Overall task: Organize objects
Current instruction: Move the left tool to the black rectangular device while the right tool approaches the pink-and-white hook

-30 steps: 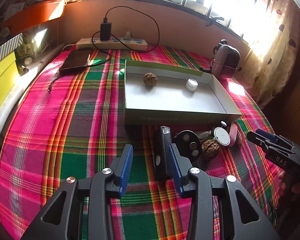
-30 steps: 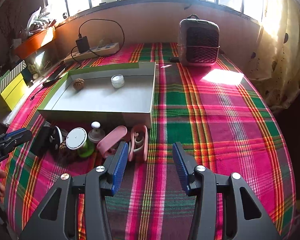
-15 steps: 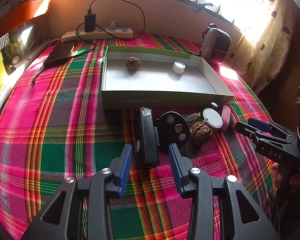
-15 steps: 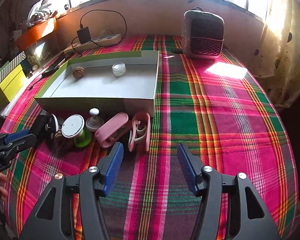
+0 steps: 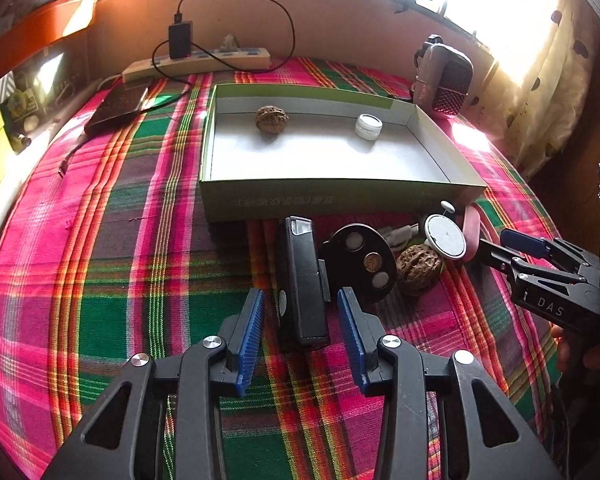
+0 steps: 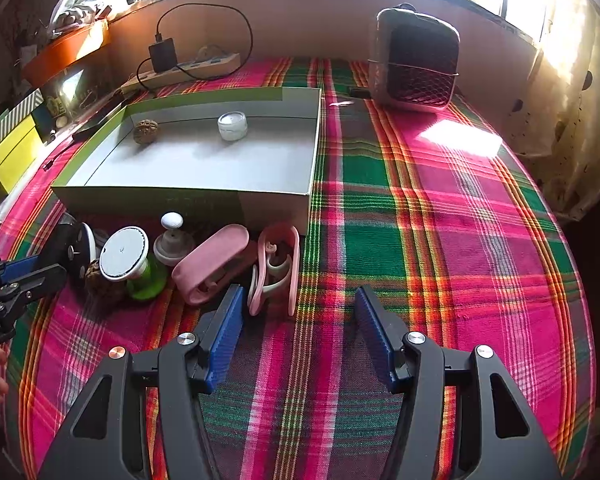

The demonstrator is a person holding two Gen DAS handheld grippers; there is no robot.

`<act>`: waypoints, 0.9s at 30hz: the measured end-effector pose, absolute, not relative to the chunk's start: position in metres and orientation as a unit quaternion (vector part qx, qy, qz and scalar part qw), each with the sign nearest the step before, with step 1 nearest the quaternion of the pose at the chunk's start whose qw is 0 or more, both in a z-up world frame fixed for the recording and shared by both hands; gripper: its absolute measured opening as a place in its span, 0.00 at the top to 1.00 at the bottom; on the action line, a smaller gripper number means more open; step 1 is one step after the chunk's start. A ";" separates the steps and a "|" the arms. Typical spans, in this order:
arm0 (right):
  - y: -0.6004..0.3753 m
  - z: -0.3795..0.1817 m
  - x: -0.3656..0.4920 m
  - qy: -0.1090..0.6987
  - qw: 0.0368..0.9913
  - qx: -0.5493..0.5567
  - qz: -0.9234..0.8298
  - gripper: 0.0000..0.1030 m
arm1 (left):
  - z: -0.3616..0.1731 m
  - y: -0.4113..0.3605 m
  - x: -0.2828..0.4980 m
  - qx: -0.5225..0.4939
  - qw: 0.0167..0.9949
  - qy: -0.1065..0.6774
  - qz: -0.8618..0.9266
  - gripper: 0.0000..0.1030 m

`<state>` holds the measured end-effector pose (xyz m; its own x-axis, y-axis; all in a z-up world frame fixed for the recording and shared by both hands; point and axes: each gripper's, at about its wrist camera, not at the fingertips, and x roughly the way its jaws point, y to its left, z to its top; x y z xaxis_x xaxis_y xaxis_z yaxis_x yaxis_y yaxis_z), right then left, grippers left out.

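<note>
Left gripper [image 5: 300,336] low over the plaid pink-and-green cloth of the worktop [image 5: 112,264], jaws spread, blue ribbed pads on either side of the near end of a flat black rectangular device [image 5: 302,280], neither pad touching it. Lying lengthwise just in front of the shallow green-sided cardboard box [image 5: 340,196], near the middle of the worktop. Touching its right side, a black oval case with three round insets [image 5: 360,256]; beside that a wrinkled brown walnut [image 5: 418,268] and a white round disc on a green base [image 5: 446,236].

Inside the box, against the far wall: a second brown walnut [image 5: 272,119] and a small white lidded jar [image 5: 368,126], well apart from each other.

Right gripper [image 6: 298,336] also low over the cloth, jaws wide apart and holding nothing. Just beyond its left pad, a pink and white plastic clip [image 6: 276,268] and a pink oblong case [image 6: 214,264], both close to the near right corner of the box. Further left, a grey knob-topped stopper [image 6: 172,240].

At the far edge of the worktop: a beige power strip with a black charger plugged in [image 5: 196,62] and a silver mesh-fronted heater [image 6: 416,62].
</note>
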<state>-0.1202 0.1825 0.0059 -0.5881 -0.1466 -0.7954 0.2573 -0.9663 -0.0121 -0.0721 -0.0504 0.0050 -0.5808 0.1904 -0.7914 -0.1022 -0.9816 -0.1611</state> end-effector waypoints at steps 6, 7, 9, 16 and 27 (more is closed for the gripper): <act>0.182 0.006 -0.128 0.063 0.112 0.438 -0.890 0.44 | 0.005 -0.054 -0.078 -0.448 0.073 -0.048 0.890 0.65; 0.182 0.006 -0.129 0.062 0.112 0.438 -0.890 0.44 | 0.005 -0.054 -0.079 -0.447 0.073 -0.049 0.890 0.65; 0.183 0.006 -0.131 0.061 0.110 0.437 -0.891 0.44 | 0.005 -0.055 -0.081 -0.446 0.071 -0.049 0.891 0.65; 0.184 0.006 -0.138 0.057 0.106 0.433 -0.893 0.44 | 0.006 -0.059 -0.088 -0.443 0.062 -0.048 0.893 0.65; 0.186 0.006 -0.140 0.056 0.107 0.433 -0.893 0.44 | 0.005 -0.058 -0.093 -0.435 0.053 -0.033 0.898 0.65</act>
